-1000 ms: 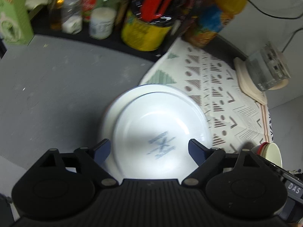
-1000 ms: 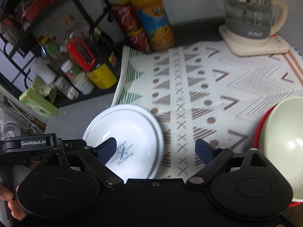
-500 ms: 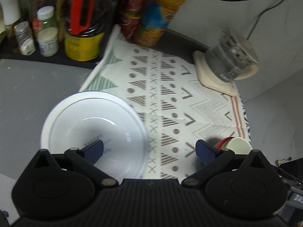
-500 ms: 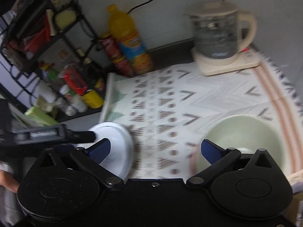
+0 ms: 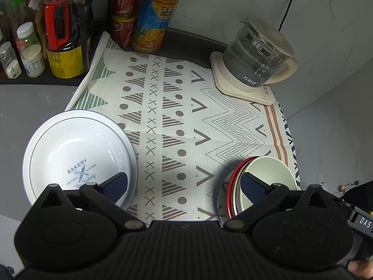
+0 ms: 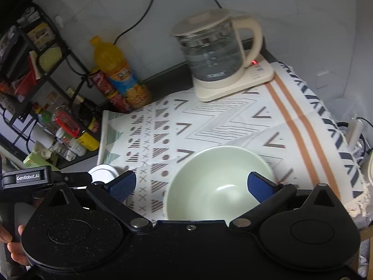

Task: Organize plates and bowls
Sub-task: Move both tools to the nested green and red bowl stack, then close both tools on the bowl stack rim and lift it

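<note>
from the left wrist view, my left tool (image 5: 184, 184) stands wide with nothing between its fingers. the white plate (image 5: 79, 158) sits at the left, half on the bare grey tabletop (image 5: 30, 102) and half on the patterned cloth (image 5: 186, 121). i judge it stiff, glazed, slippery and breakable, fairly light; the raised rim is the only place to pinch it. at the right a pale bowl (image 5: 268, 177) sits nested in a red-rimmed dish (image 5: 233, 182) on another plate. the kettle (image 5: 258, 60) and the bottles (image 5: 149, 23) at the back stand well apart from both, so nothing blocks the way.

from the right wrist view, my right tool (image 6: 191, 184) is wide too and empty, hanging over the pale bowl (image 6: 216, 182), one finger (image 6: 258, 185) above its inside. the bowl looks thick-walled and smooth, heavier than the plate; i would take it by the near rim, one pad inside and one outside. the other handheld tool (image 6: 35, 179) sits close at the left, near the white plate (image 6: 102, 172), and could crowd a move that way.
</note>
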`<act>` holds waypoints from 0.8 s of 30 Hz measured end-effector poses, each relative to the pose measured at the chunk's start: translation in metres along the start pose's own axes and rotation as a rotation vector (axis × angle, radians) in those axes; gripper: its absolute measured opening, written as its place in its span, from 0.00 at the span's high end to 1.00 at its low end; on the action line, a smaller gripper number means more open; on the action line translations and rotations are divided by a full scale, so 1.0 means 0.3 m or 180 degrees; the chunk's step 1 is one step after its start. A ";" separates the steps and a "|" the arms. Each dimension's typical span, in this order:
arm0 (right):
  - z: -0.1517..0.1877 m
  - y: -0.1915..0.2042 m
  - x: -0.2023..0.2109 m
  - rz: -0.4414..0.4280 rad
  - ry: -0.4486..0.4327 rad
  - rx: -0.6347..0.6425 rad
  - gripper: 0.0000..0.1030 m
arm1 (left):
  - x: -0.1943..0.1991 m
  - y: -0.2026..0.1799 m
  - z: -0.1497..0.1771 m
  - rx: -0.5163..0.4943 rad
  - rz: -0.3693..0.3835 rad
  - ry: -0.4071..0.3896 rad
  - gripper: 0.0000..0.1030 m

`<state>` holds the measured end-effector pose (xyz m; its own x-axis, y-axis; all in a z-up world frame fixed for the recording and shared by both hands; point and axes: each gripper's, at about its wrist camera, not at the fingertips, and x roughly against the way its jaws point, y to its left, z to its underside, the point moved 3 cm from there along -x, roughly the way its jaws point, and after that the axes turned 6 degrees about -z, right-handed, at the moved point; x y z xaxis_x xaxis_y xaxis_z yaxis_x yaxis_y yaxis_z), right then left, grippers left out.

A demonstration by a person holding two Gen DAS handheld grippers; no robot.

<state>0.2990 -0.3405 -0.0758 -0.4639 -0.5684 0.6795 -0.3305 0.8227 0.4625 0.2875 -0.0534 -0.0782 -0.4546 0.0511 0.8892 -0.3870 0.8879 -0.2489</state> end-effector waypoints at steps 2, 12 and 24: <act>-0.001 -0.030 0.004 0.0047 0.0003 -0.0009 0.00 | -0.011 -0.029 0.007 -0.0016 -0.0028 0.0010 0.01; 0.025 -0.179 0.010 0.0182 0.0132 -0.0077 0.03 | -0.095 -0.182 0.060 -0.0081 0.0065 0.0148 0.02; 0.080 -0.299 -0.081 -0.0038 0.0488 -0.0271 0.28 | -0.246 -0.259 0.131 0.0184 -0.0014 0.0374 0.12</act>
<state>0.3203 -0.4006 -0.1474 -0.3274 -0.5754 0.7495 -0.2613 0.8174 0.5133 0.3195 -0.1442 -0.1395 -0.3570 0.1036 0.9284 -0.4360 0.8605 -0.2636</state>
